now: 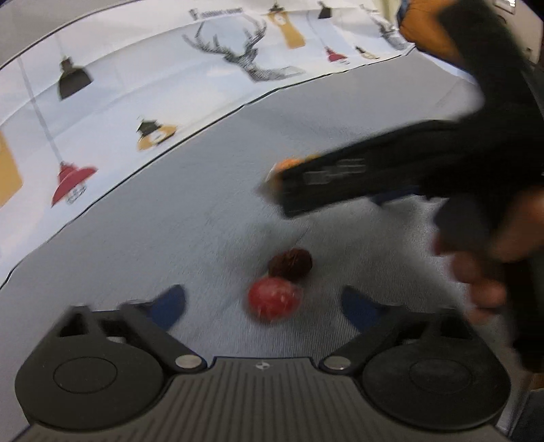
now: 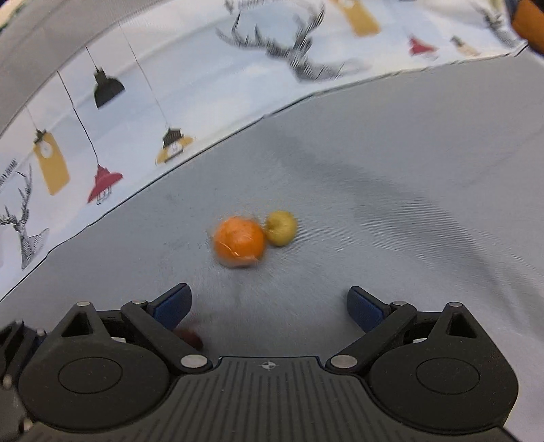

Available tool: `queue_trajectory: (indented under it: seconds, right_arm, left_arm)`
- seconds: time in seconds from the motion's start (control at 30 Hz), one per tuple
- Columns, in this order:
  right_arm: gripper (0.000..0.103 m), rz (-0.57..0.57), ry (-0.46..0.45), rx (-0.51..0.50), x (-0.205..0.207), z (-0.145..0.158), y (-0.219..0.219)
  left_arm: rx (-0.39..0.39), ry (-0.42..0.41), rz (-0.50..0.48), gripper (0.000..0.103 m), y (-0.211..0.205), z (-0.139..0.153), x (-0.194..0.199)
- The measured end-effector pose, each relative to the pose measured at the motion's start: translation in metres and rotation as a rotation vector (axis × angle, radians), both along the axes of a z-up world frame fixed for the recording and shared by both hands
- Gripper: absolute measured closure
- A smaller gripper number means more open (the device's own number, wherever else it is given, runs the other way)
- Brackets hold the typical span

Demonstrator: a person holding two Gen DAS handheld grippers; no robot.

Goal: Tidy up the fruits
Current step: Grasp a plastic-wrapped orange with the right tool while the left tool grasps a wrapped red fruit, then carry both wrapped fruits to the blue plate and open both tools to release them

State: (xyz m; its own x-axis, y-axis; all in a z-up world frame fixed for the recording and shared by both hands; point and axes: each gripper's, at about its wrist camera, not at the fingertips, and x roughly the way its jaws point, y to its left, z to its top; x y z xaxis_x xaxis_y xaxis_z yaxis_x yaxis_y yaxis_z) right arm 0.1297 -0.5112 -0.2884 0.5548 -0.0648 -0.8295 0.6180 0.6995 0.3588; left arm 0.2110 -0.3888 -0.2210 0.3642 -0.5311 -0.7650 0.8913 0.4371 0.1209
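Observation:
In the left wrist view a red round fruit (image 1: 274,302) lies on the grey cloth, touching a dark brown fruit (image 1: 290,265) just behind it. My left gripper (image 1: 263,307) is open and empty, its blue fingertips either side of the red fruit. The right gripper's black body (image 1: 357,180) crosses the right side, with an orange fruit (image 1: 287,164) partly hidden behind it. In the right wrist view the orange fruit (image 2: 239,242) touches a small yellow-green fruit (image 2: 280,227). My right gripper (image 2: 268,307) is open and empty, a little short of them.
A white cloth printed with lamps and deer heads (image 1: 136,102) borders the grey cloth on the far left, also in the right wrist view (image 2: 136,112). An orange object (image 1: 421,23) sits at the top right corner. A dark red bit (image 2: 190,336) shows beside the right gripper's left finger.

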Motion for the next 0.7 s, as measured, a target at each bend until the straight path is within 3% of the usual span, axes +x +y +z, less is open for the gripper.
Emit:
queue_trajectory:
  seconds: [0.03, 0.1, 0.13, 0.17, 0.2, 0.23, 0.47, 0.7]
  right_arm:
    - [0.003, -0.007, -0.005, -0.036, 0.009, -0.002, 0.003]
    - [0.006, 0.027, -0.005, -0.095, 0.026, -0.004, 0.008]
    - [0.016, 0.022, 0.0, -0.13, 0.033, -0.005, 0.012]
    - [0.026, 0.01, 0.009, -0.167, 0.038, -0.006, 0.015]
    - [0.044, 0.014, 0.034, -0.228, 0.044, -0.006, 0.021]
    - [0.07, 0.037, 0.05, -0.259, 0.048, -0.008, 0.024]
    - [0.069, -0.059, 0.044, -0.238, 0.006, 0.013, 0.017]
    - [0.069, -0.167, -0.03, -0.271, -0.077, 0.088, 0.025]
  left_arm:
    - [0.002, 0.004, -0.021, 0.03, -0.001, -0.001, -0.001]
    - [0.002, 0.036, -0.051, 0.055, -0.004, -0.005, -0.001]
    - [-0.008, 0.044, -0.049, 0.061, -0.004, -0.006, -0.001]
    - [-0.007, 0.044, -0.043, 0.067, -0.004, -0.005, -0.002]
    - [-0.004, 0.05, -0.031, 0.067, -0.004, -0.004, -0.002]
    - [0.001, 0.065, -0.014, 0.067, -0.003, -0.003, -0.001]
    - [-0.008, 0.058, 0.097, 0.067, 0.047, 0.034, -0.005]
    - [-0.013, 0.046, 0.303, 0.067, 0.135, 0.097, -0.028]
